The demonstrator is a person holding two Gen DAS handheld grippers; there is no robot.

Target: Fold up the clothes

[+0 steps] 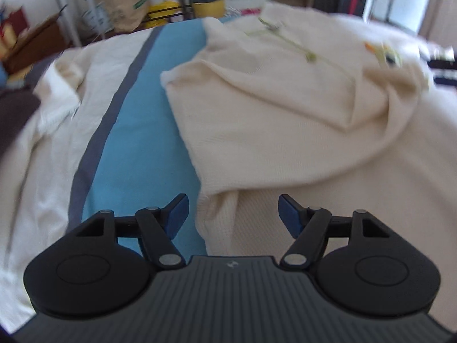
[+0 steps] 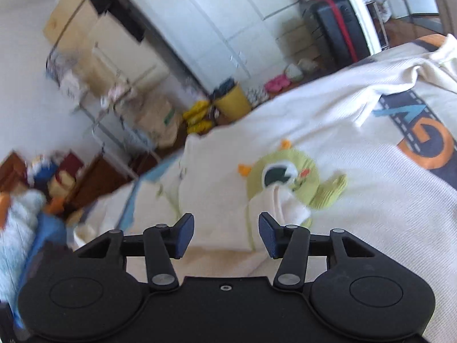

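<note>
Looking down along the left tool (image 1: 233, 214), the left wrist view shows its blue pads spread apart with nothing between them, hanging over the near edge of a cream knit garment (image 1: 285, 120). That garment lies crumpled on the bed (image 1: 137, 143), one folded flap turned over its middle, its near hem just below the pads. Only this view shows the blue bedcover with its grey stripe (image 1: 108, 131) running toward the far edge of the bed, and a second pale cloth (image 1: 57, 131) lying beyond the stripe, apart from the cream garment.

The right wrist view shows the right tool (image 2: 226, 235) also with its jaws standing open and empty. No earlier picture is given to compare. Only this view shows the green cartoon figure (image 2: 288, 177) on the cream garment's front, with a small fold of cream cloth lying across its lower part just beyond the right pad. It alone also shows a white top with orange and navy lettering (image 2: 422, 140) lying touching the cream garment toward the bed's far right corner.

Both views catch a yellow bin (image 1: 208, 5) on the floor past the bed's far edge; the suitcase (image 2: 334, 25) is sharper in the right view.
</note>
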